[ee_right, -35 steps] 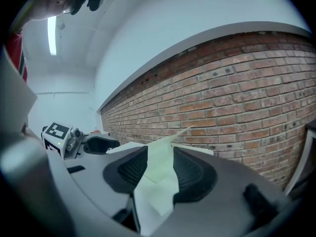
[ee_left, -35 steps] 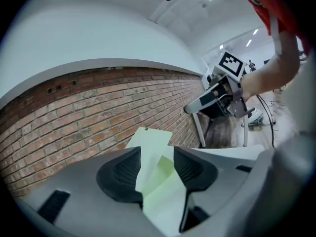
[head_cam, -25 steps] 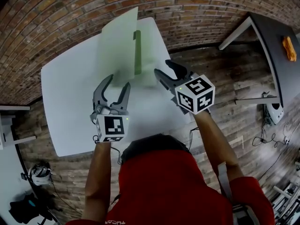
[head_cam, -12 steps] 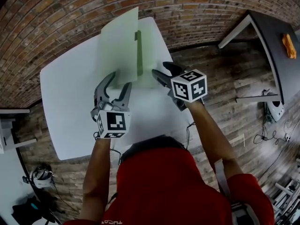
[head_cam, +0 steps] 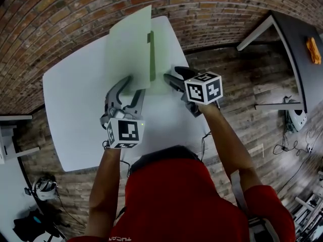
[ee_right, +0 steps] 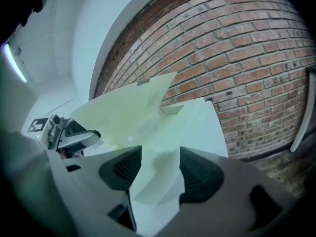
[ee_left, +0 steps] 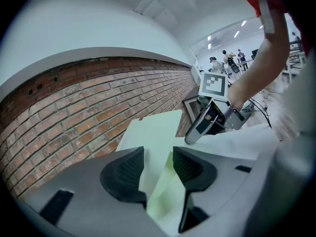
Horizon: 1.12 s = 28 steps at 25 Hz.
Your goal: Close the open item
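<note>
The pale green folder (head_cam: 128, 44) stands open on the white table (head_cam: 75, 100), toward the table's far edge by the brick wall (head_cam: 75, 4); 1 cover is raised steeply on the left, the other leaf lies flat on the table to its right; a darker green strip runs along the fold between them, with a small tab at its far end. The long axis runs away from the person toward the wall, and the near short edge faces the 2 grippers.

The left gripper (head_cam: 132, 85) is at the raised cover's near edge; its jaws (ee_left: 158, 157) are a moderate way apart, with a corner of the folder (ee_left: 158, 127) between them. The right gripper (head_cam: 172, 74) is at the flat leaf's near right corner; its jaws (ee_right: 160, 169) are likewise apart, with a pale green corner (ee_right: 133, 112) between them; no firm clamp shows in either view.

Right of the table lie a wooden floor (head_cam: 252, 84) and a dark table (head_cam: 298, 34) carrying an orange thing (head_cam: 312, 52), well apart from the folder.
</note>
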Each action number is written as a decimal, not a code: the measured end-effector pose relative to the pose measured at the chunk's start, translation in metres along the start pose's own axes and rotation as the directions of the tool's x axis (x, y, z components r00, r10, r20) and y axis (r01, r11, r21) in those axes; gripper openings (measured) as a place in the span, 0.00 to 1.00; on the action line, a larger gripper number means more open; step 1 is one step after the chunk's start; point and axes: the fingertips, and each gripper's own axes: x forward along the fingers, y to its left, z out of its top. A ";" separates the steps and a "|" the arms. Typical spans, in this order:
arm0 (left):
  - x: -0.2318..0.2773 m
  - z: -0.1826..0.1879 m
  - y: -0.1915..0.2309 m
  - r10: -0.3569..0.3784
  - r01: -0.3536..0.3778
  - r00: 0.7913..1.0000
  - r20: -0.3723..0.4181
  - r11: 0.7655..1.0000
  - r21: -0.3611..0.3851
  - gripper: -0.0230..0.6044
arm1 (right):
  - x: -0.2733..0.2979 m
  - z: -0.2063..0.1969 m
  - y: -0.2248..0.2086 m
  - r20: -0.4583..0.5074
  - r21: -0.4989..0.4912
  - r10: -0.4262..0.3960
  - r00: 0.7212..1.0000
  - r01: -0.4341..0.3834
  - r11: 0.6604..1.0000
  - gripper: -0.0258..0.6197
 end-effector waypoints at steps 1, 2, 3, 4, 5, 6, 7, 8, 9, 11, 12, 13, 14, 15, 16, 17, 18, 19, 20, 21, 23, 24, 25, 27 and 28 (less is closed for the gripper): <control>0.001 0.000 0.000 -0.001 0.001 1.000 0.001 1.000 0.000 0.34 | 0.001 -0.001 -0.001 -0.003 0.003 0.003 1.000 -0.003 1.000 0.38; 0.002 0.001 -0.001 -0.003 0.003 1.000 0.001 1.000 0.001 0.33 | 0.002 -0.001 -0.001 -0.006 0.006 0.006 1.000 -0.006 1.000 0.38; 0.002 0.001 -0.001 -0.004 0.004 1.000 0.002 1.000 0.001 0.31 | 0.003 -0.002 -0.001 -0.009 0.008 0.010 1.000 -0.009 1.000 0.38; 0.003 0.001 -0.002 -0.006 0.006 1.000 0.004 1.000 0.001 0.30 | 0.004 -0.003 -0.001 -0.012 0.010 0.014 1.000 -0.014 1.000 0.38; 0.004 0.001 -0.003 -0.008 0.008 1.000 0.007 1.000 0.002 0.28 | 0.005 -0.004 -0.001 -0.014 0.012 0.018 1.000 -0.018 1.000 0.38; 0.004 0.001 -0.003 -0.011 0.010 1.000 0.010 1.000 0.004 0.27 | 0.006 -0.004 0.000 -0.016 0.014 0.023 1.000 -0.023 1.000 0.38; 0.005 0.002 -0.004 -0.013 0.013 1.000 0.012 1.000 0.007 0.26 | 0.007 -0.005 0.000 -0.017 0.015 0.028 0.999 -0.027 1.000 0.38; 0.006 0.002 -0.005 -0.015 0.015 1.000 0.013 1.000 0.010 0.26 | 0.008 -0.005 0.000 -0.018 0.016 0.032 0.999 -0.032 0.999 0.38; 0.006 0.002 -0.006 -0.018 0.018 1.000 0.013 1.000 0.012 0.26 | 0.009 -0.005 0.000 -0.020 0.015 0.036 0.999 -0.036 0.999 0.38; 0.008 0.002 -0.008 -0.025 0.025 1.000 0.013 1.000 0.014 0.25 | 0.009 -0.006 0.000 -0.027 0.013 0.045 0.999 -0.045 0.999 0.38; 0.008 0.003 -0.009 -0.029 0.029 0.999 0.013 0.999 0.014 0.25 | 0.010 -0.007 0.000 -0.031 0.012 0.050 0.998 -0.050 0.999 0.38; 0.009 0.002 -0.011 -0.035 0.034 0.999 0.012 0.999 0.015 0.25 | 0.011 -0.008 0.000 -0.035 0.009 0.055 0.998 -0.055 0.998 0.38; 0.010 0.002 -0.012 -0.040 0.040 0.999 0.011 0.999 0.015 0.25 | 0.011 -0.009 0.001 -0.039 0.006 0.060 0.997 -0.060 0.998 0.38; 0.010 0.002 -0.013 -0.045 0.044 0.999 0.011 0.999 0.016 0.24 | 0.012 -0.010 0.001 -0.043 0.001 0.064 0.997 -0.064 0.998 0.38; 0.011 0.002 -0.014 -0.049 0.049 0.999 0.012 0.999 0.015 0.24 | 0.012 -0.010 0.002 -0.045 -0.004 0.066 0.997 -0.066 0.998 0.38; 0.011 0.003 -0.015 -0.053 0.053 0.999 0.012 0.998 0.014 0.23 | 0.013 -0.010 0.002 -0.047 -0.010 0.067 0.997 -0.067 0.998 0.38; 0.012 0.003 -0.016 -0.058 0.058 0.998 0.012 0.998 0.014 0.23 | 0.013 -0.010 0.002 -0.048 -0.015 0.067 0.997 -0.067 0.998 0.38; 0.012 0.003 -0.017 -0.063 0.063 0.998 0.011 0.998 0.014 0.23 | 0.013 -0.011 0.002 -0.050 -0.021 0.067 0.997 -0.068 0.997 0.38; 0.013 0.003 -0.018 -0.068 0.068 0.998 0.010 0.998 0.015 0.22 | 0.013 -0.011 0.002 -0.052 -0.028 0.067 0.996 -0.069 0.997 0.38; 0.014 0.003 -0.020 -0.074 0.074 0.997 0.009 0.997 0.016 0.22 | 0.013 -0.011 0.002 -0.055 -0.036 0.068 0.996 -0.070 0.997 0.38; 0.015 0.003 -0.023 -0.087 0.087 0.996 0.008 0.996 0.019 0.22 | 0.014 -0.012 0.002 -0.060 -0.052 0.069 0.996 -0.072 0.996 0.38; 0.016 0.002 -0.024 -0.094 0.094 0.996 0.007 0.995 0.021 0.22 | 0.014 -0.012 0.002 -0.062 -0.057 0.071 0.996 -0.074 0.996 0.38; 0.017 0.002 -0.026 -0.102 0.102 0.995 0.006 0.995 0.022 0.22 | 0.014 -0.012 0.002 -0.063 -0.060 0.074 0.995 -0.077 0.995 0.38; 0.019 0.000 -0.029 -0.120 0.120 0.993 0.003 0.992 0.026 0.22 | 0.014 -0.012 0.002 -0.064 -0.066 0.080 0.995 -0.084 0.994 0.38; 0.020 0.000 -0.031 -0.130 0.129 0.992 0.001 0.991 0.030 0.21 | 0.014 -0.012 0.002 -0.064 -0.069 0.083 0.994 -0.087 0.994 0.38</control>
